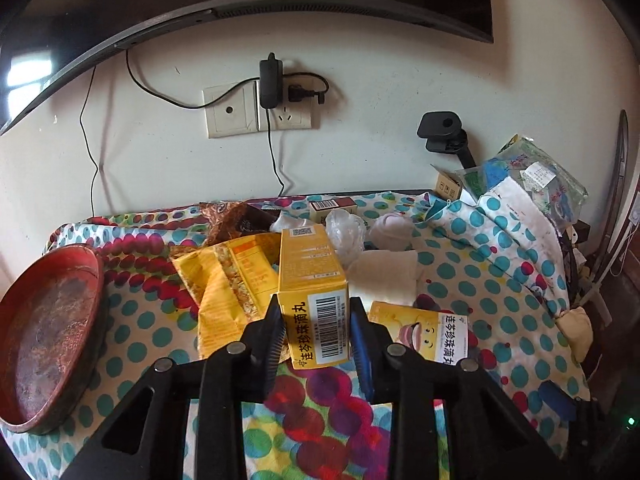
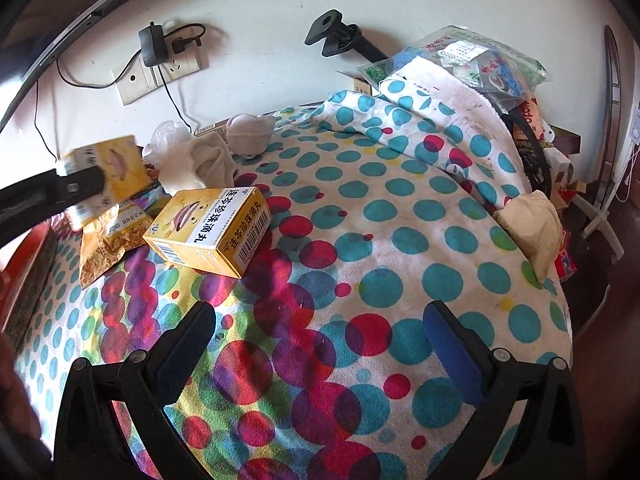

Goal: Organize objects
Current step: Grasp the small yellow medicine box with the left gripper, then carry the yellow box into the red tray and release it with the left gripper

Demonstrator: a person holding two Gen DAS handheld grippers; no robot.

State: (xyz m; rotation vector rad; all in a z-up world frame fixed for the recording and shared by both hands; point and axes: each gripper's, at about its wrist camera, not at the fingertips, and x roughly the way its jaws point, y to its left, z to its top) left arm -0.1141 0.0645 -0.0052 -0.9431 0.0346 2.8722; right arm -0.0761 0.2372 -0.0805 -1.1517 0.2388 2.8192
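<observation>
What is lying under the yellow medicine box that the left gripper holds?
The left gripper holds one yellow medicine box above a crumpled yellow foil packet on the dotted cloth. The box covers part of the packet; anything else beneath is hidden.

At my twelve o'clock I see a wall socket [image 1: 260,110] with a black adapter [image 1: 270,84]; a black clamp mount [image 1: 442,128] sits at two.

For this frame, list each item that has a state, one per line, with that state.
Left hand-held gripper: shut on the held yellow box.
Held yellow box: closed, gripped at its barcode end.
Right hand-held gripper: open, holding nothing.
Second yellow box: closed, lying flat on the dotted cloth.
Red tray: nothing visible inside.
Yellow packet: crumpled, lying flat.
</observation>
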